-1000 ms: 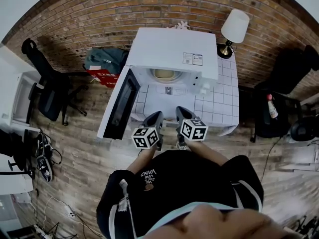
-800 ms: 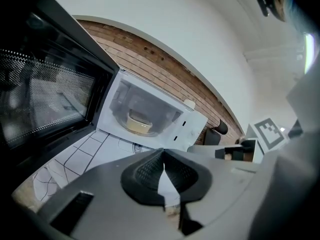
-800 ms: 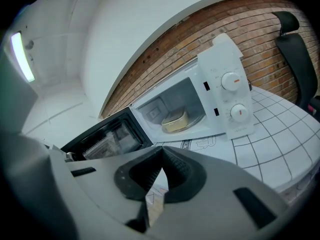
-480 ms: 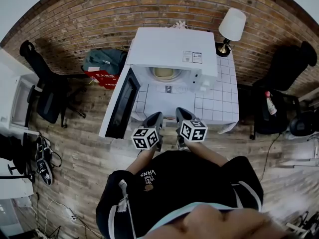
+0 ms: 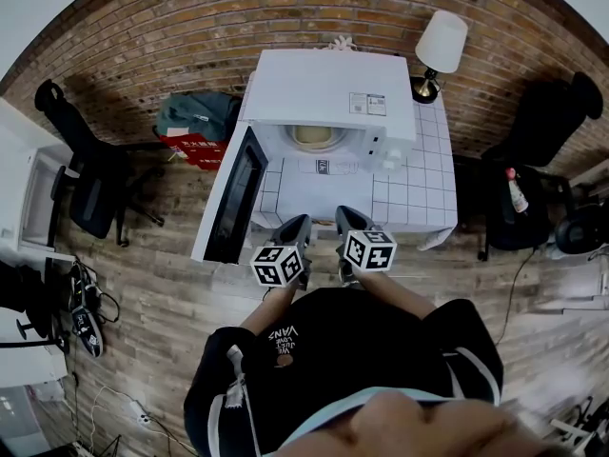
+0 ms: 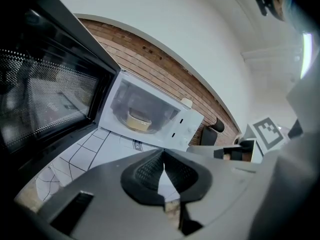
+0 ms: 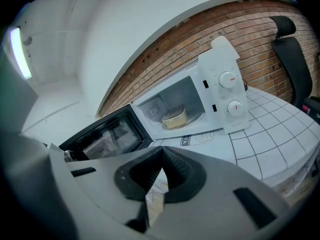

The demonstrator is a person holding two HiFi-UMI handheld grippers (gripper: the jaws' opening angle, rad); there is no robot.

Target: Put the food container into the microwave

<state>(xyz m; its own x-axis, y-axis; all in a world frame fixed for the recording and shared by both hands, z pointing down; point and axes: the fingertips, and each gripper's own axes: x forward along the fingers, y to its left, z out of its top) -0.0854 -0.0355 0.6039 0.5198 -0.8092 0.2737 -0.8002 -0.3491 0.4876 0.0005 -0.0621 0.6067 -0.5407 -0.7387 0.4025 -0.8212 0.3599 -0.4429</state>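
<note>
A white microwave (image 5: 328, 98) stands on a table with a white grid-pattern cloth (image 5: 414, 198). Its dark-windowed door (image 5: 228, 201) hangs open to the left. Inside on the turntable sits the pale yellow food container (image 5: 317, 139), also seen as the container (image 6: 136, 121) in the left gripper view and the container (image 7: 174, 117) in the right gripper view. My left gripper (image 5: 298, 227) and right gripper (image 5: 346, 219) hover side by side at the table's near edge, well short of the microwave. Both are shut with nothing between the jaws.
A table lamp (image 5: 440, 50) stands at the table's far right corner. Office chairs (image 5: 90, 174) sit left and right on the wood floor. A red box with a dark bag (image 5: 198, 122) lies left of the microwave. A brick wall runs behind.
</note>
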